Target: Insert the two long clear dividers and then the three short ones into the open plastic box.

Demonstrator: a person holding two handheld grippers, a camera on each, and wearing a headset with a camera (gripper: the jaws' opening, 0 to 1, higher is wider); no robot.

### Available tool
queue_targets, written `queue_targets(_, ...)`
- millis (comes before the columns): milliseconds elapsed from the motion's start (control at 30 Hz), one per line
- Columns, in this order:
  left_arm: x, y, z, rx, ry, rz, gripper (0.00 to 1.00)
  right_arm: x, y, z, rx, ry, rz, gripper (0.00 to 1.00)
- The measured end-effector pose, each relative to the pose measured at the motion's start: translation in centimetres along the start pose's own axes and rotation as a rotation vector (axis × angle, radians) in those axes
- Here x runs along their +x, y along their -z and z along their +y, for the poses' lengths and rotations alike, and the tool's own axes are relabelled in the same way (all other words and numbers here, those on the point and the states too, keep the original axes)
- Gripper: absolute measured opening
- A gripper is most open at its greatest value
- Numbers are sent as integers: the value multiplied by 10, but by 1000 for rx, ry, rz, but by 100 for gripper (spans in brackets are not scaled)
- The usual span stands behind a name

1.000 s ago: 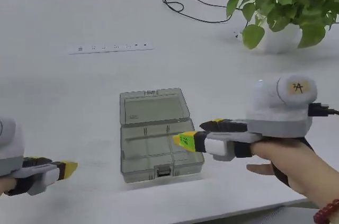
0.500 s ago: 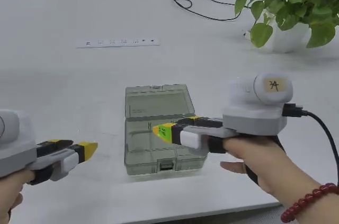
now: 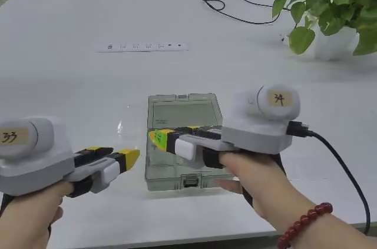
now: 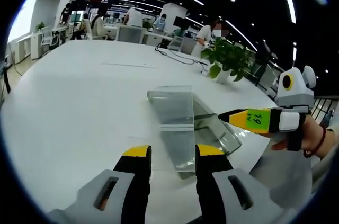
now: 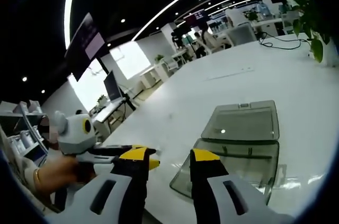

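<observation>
A smoky clear plastic box [image 3: 177,169] lies open near the table's front edge, with its lid [image 3: 184,109] flat behind the base. It is also in the left gripper view [image 4: 177,121] and in the right gripper view [image 5: 241,152]. Thin clear walls seem to stand inside the base; I cannot tell if any divider is loose. My right gripper [image 3: 158,138] hovers over the base's left part, open and holding nothing [image 5: 171,155]. My left gripper [image 3: 132,158] is just left of the box, open and empty [image 4: 172,152]. The right gripper [image 4: 249,119] reaches in from the right.
A white power strip [image 3: 144,46] lies farther back on the white table [image 3: 70,90]. A potted plant [image 3: 339,2] stands at the back right, with a black cable [image 3: 232,7] coiled beside it. The right gripper's black cord [image 3: 339,163] trails off to the right.
My right gripper has moved left, from the box's right side to over its left part. My left gripper has come in rightward, close to the box. The head camera has shifted too.
</observation>
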State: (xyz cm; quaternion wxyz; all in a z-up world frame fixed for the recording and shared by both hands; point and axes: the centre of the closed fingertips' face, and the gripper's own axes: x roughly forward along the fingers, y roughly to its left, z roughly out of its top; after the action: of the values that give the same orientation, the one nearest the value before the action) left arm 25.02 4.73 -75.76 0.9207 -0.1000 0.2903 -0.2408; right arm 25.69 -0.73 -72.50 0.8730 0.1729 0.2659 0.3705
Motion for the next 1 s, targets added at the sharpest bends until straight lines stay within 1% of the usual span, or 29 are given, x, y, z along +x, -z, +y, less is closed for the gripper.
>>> queue_targets(100, 1, -2, -6, 2, 9, -10, 31, 4, 0, 1, 13, 2, -9, 31)
queue_targets(233, 2, -4, -14, 3, 21, -19, 31, 8, -1, 5, 36, -14, -17, 28)
queue_targets(333, 3, -5, -21, 2, 35, -26, 31, 12, -1, 8, 44, -15, -24, 26)
queue_targets(467, 4, -8, -30, 8, 56, -29, 31, 15, -1, 9, 72, -12, -34, 23)
queue_targets(533, 5, -8, -32, 6, 65, -29, 31, 15, -1, 8, 76, -4, -38, 21)
queue_targets(667, 5, -8, -37, -1, 84, -28, 31, 15, -1, 3, 115, 8, -51, 16)
queue_targets(833, 6, -9, -42, -15, 109, -29, 31, 13, -2, -1, 123, 29, -59, 11)
queue_targets(1000, 6, -10, -45, -23, 127, -25, 31, 11, -2, -2, 142, 30, -66, 8)
